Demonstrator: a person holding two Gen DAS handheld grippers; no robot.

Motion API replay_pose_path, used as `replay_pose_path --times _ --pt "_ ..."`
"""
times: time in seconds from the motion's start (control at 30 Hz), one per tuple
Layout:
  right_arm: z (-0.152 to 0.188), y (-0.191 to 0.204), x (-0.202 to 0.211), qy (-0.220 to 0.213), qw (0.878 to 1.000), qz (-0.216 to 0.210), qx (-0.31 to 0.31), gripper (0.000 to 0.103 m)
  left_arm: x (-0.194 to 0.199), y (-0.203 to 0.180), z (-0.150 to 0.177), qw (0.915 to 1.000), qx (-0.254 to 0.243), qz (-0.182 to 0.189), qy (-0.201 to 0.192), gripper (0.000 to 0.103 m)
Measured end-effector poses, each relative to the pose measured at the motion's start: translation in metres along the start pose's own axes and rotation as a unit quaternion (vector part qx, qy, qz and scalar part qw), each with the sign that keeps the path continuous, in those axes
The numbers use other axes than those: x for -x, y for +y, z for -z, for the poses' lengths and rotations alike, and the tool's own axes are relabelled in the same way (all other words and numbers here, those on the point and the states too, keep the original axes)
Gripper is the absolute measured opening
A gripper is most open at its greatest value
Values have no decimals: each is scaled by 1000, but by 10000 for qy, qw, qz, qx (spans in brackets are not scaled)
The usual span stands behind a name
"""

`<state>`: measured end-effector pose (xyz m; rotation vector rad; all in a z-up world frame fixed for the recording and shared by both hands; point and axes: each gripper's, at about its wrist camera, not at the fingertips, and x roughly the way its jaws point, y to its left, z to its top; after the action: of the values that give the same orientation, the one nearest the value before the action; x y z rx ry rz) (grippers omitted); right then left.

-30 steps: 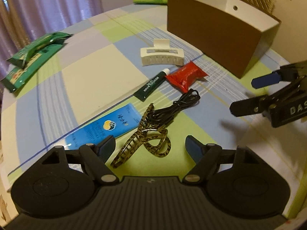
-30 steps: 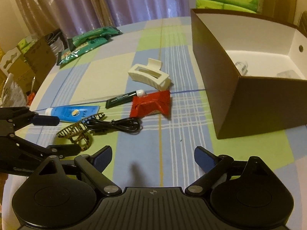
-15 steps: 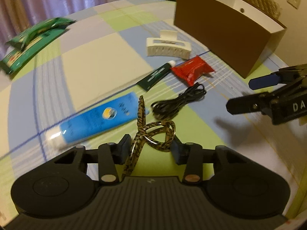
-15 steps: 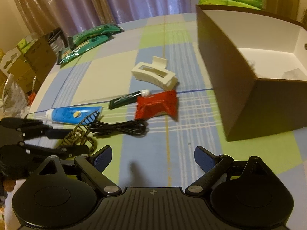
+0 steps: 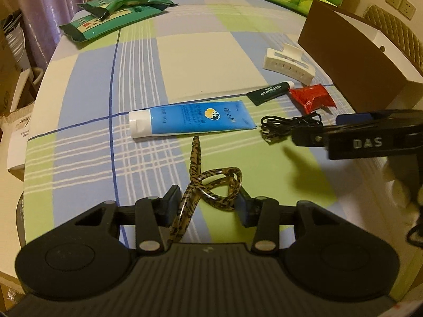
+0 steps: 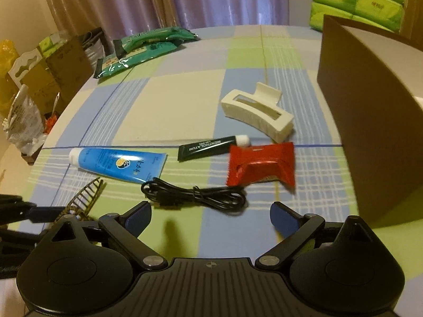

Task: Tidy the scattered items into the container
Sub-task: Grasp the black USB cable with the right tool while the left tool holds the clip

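Far left on the checked desk (image 5: 87, 121) lay green packets (image 5: 116, 13). At near centre the left gripper (image 5: 206, 206) had its jaws clamped on a tortoiseshell hair claw (image 5: 208, 187), raised off the cloth. Beyond it, left to right, lay a blue tube (image 5: 195, 119), a coiled black cable (image 5: 288, 124), a dark green tube (image 5: 269, 92), a red packet (image 5: 312, 99) and a cream hair claw (image 5: 288, 64). The right gripper (image 6: 210, 219) hovered just short of the cable, its jaws wide and empty. The brown box (image 5: 351, 60), white inside, stood at far right, near the cream claw.
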<state>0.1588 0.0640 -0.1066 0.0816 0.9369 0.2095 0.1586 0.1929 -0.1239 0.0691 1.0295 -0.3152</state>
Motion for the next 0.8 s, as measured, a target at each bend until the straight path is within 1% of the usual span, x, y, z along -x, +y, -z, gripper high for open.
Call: replay_pose_path --times 0.07,0.2,0.37,0.47,0.5,0.73,0.8 --pt "-1 4 -5 -32 10000 37 -2 101 0 1 1 10000 8 -16 -14 39" --pt "-2 11 -15 -30 10000 21 -5 101 -2 1 1 9999 106 -4 -21 39" --pt "-3 16 -27 -76 9996 235 -99 101 -5 1 0 9999 159 -16 7 40" --pt "-2 22 -30 -71 9988 448 204 93 -6 1 -1 9999 152 -31 7 40" --pt "-2 24 -30 -55 9982 490 330 93 -6 1 -1 9999 152 -35 6 40" --pt "5 20 -25 79 9978 400 531 92 -10 0 -7 9996 261 -52 -20 43" --pt "7 18 -21 109 9977 365 567 92 -12 -2 -8 9997 219 -91 -49 43"
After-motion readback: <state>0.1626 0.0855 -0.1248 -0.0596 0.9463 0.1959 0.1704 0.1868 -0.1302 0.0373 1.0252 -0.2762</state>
